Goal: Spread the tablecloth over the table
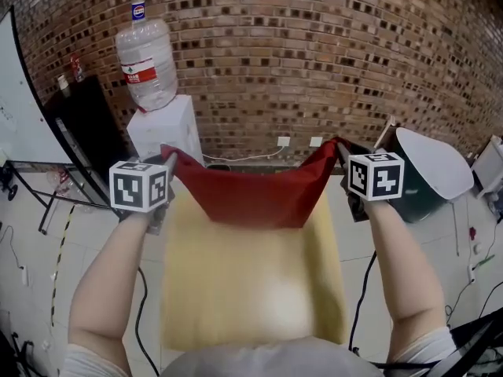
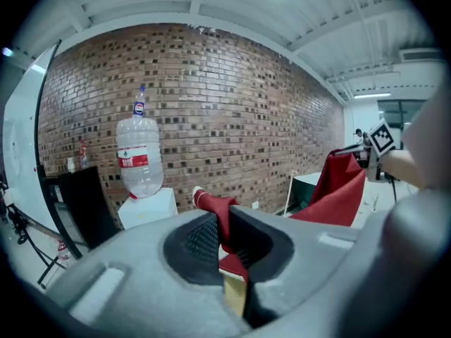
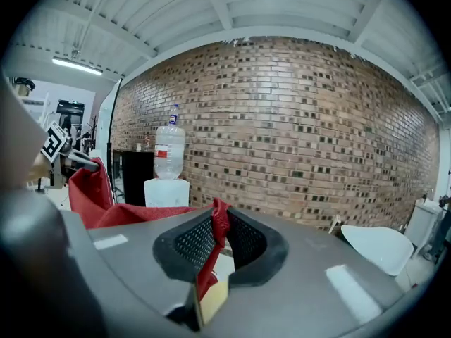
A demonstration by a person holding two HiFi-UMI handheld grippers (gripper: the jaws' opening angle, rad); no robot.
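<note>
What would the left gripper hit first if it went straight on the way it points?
Probably nothing near: the left gripper, shut on the red tablecloth, aims at the brick wall just right of the water dispenser. Depth is unclear.

Lab-like workroom in an industrial shell: bare brick wall (image 1: 314, 53), water dispenser (image 1: 165, 132), loose cables (image 1: 361, 289) on tiled floor (image 1: 31, 242), strip light (image 3: 77, 65) under white beamed ceiling (image 3: 232, 5).

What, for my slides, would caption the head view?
The left gripper and right gripper pinch corners of the red fabric tablecloth, raised over the pale yellow table.
</note>
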